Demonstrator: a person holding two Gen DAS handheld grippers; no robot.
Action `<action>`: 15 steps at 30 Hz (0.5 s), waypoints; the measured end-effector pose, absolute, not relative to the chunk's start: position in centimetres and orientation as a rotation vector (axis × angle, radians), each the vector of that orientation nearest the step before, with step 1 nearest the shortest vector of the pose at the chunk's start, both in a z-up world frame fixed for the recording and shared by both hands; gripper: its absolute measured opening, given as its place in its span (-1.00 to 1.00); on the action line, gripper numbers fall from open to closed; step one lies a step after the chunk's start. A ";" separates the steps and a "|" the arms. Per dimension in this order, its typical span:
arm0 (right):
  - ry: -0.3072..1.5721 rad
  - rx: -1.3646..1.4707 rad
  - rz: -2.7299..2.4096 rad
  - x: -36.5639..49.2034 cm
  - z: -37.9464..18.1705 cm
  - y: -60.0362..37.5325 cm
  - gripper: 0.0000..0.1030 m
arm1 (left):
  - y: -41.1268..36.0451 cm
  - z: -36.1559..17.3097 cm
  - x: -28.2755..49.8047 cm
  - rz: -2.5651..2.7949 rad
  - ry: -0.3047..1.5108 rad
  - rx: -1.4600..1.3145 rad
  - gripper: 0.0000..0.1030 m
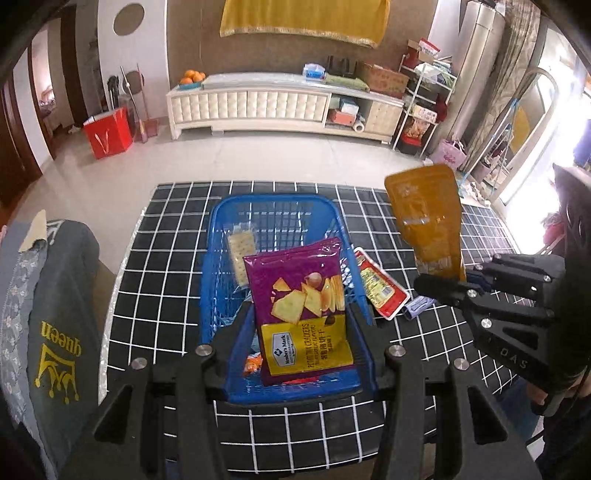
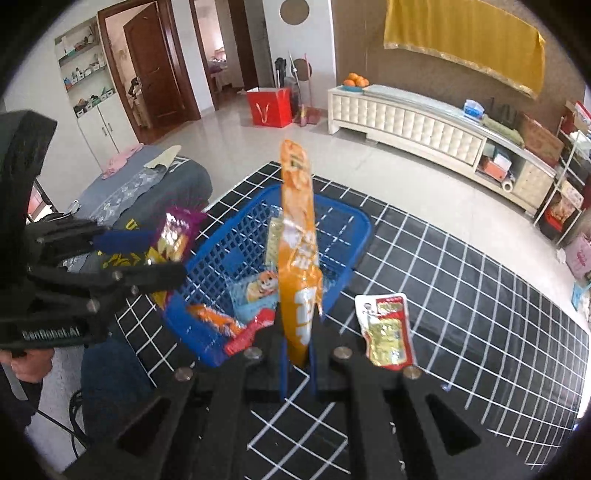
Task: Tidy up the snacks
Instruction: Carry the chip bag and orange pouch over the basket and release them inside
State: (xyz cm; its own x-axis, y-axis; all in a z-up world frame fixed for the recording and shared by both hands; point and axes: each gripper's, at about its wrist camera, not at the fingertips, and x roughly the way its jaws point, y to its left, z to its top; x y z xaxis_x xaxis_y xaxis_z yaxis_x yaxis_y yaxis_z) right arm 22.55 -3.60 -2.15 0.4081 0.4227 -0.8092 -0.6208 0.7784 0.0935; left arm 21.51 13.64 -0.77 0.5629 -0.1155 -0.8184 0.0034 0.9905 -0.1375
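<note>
- Covering the bench (image 1: 177, 258) was a black cloth with a white grid, and a blue basket (image 1: 236, 206) sat on it.
- Behind the bench lay pale floor tiles, a long cream cabinet (image 1: 251, 107) along the far wall with oranges (image 1: 192, 76) at its left end, a yellow cloth (image 1: 303, 18) hung above it, and a red paper bag (image 1: 108, 133) on the floor.
- A grey cushion (image 1: 55, 314) with a yellow crown and the word "queen" lay just beside the bench on the left.
- The left tool (image 1: 299, 321) was clamped on a purple cracker bag (image 1: 299, 306), held over the basket's near end.
- The right tool (image 2: 297, 343) gripped the lower end of an orange pouch (image 2: 297, 236), which stood upright above the bench, just beside the basket's right rim.
- A red-edged packet (image 2: 386, 328) lay flat on the bench to the right of the basket.
- Inside the basket were a cracker pack (image 1: 240, 254), a light blue packet (image 2: 255, 291) with a cartoon animal, and an orange wrapper (image 2: 214, 317); the purple bag hid most of them in the left wrist view.
- A small blue-grey item (image 1: 415, 306) near the red-edged packet was too small to identify.
- Only part of a hand (image 2: 31, 365) showed under the left tool, cut off by the frame edge.
</note>
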 end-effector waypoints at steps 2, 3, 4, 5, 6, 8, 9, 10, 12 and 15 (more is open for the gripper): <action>0.966 -0.237 0.665 23.2 -3.0 -2.9 -0.78 | 14.1 -2.0 22.2 -0.069 0.995 -0.126 -0.10; 0.979 -0.238 0.667 23.5 -3.4 -2.5 -0.78 | 14.2 -2.3 22.3 -0.073 1.004 -0.125 -0.10; 0.991 -0.242 0.667 23.8 -3.8 -2.1 -0.78 | 14.3 -2.8 22.5 -0.076 1.017 -0.119 -0.10; 1.002 -0.250 0.668 24.2 -4.2 -1.7 -0.78 | 14.4 -3.3 22.8 -0.079 1.028 -0.113 -0.10; 1.008 -0.256 0.670 24.4 -4.5 -1.4 -0.78 | 14.5 -3.8 23.0 -0.086 1.036 -0.116 -0.10; 1.025 -0.261 0.668 25.0 -5.2 -1.1 -0.78 | 14.8 -4.4 23.4 -0.097 1.050 -0.128 -0.10; 1.031 -0.262 0.668 25.2 -5.3 -0.9 -0.78 | 14.9 -4.8 23.6 -0.103 1.057 -0.138 -0.10; 1.034 -0.264 0.666 25.3 -5.4 -0.7 -0.78 | 15.0 -5.2 23.8 -0.111 1.060 -0.145 -0.10; 1.043 -0.266 0.661 25.7 -5.7 -0.3 -0.78 | 15.2 -6.0 24.3 -0.124 1.072 -0.162 -0.09; 1.053 -0.270 0.653 26.0 -6.1 -0.2 -0.78 | 15.4 -6.8 24.8 -0.129 1.089 -0.184 -0.09</action>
